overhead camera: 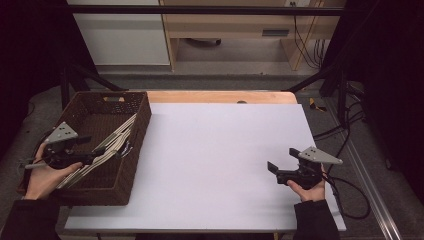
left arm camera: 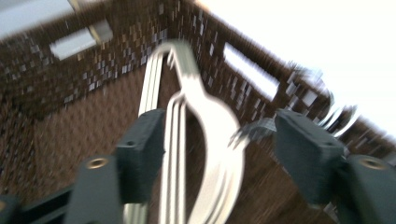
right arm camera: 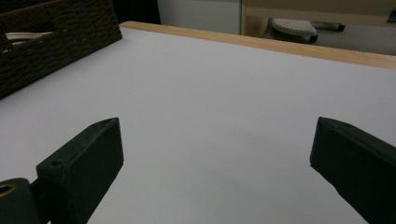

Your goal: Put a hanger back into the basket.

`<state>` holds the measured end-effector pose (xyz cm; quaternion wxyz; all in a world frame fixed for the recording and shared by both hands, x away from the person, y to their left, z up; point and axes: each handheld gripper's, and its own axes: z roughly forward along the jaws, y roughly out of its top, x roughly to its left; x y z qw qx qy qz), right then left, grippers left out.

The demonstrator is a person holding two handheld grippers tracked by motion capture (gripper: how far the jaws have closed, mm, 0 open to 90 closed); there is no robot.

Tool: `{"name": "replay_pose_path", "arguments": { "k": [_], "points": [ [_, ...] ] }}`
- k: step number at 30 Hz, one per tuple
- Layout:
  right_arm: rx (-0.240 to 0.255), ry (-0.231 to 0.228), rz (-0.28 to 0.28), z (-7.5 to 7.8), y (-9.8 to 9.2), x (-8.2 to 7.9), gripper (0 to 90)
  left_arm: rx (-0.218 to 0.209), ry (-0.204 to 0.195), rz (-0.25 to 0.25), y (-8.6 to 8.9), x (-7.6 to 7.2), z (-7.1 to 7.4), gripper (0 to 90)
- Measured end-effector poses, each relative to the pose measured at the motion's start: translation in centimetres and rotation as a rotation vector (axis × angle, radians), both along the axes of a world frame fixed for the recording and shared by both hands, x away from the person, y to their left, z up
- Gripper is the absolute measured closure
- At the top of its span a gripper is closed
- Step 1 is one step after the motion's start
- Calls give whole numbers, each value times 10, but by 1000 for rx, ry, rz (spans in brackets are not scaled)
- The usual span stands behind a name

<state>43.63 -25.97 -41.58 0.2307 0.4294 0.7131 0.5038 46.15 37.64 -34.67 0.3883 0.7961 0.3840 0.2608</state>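
White tabletop (overhead camera: 220, 165) | wicker basket (overhead camera: 137, 150), hangers (overhead camera: 112, 142) | left hand-held gripper (left arm camera: 219, 140) apart | right hand-held gripper (right arm camera: 217, 158) apart

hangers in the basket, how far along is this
Done: a stack of pale hangers lies slanted inside the brown wicker basket. In hand: the left gripper stands open with the hangers between its jaws, unpinched. The right gripper is open over bare white table. Left: nothing else waits on the table, so probably just pulling the left hand clear.
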Motion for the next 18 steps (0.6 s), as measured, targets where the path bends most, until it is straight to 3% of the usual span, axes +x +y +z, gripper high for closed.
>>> {"name": "replay_pose_path", "arguments": {
  "k": [3, 8, 12, 16, 18],
  "points": [
    [1, -3, -4, 0, -1, 0, 30, -56, -64, -18, -12, -10, 8, 166],
    [15, -5, -4, 2, -1, -1, 30, -198, -141, -58, -34, -22, 17, 98],
    [24, -10, -7, 3, -3, -3, 29, -287, -170, -73, -51, -25, 16, 80],
    [33, -21, -6, 6, -5, -4, 29, -337, -177, -87, -64, -26, 9, 78],
    [39, -26, -3, 8, -7, -5, 29, -340, -180, -94, -67, -26, 7, 75]
  ]
}}
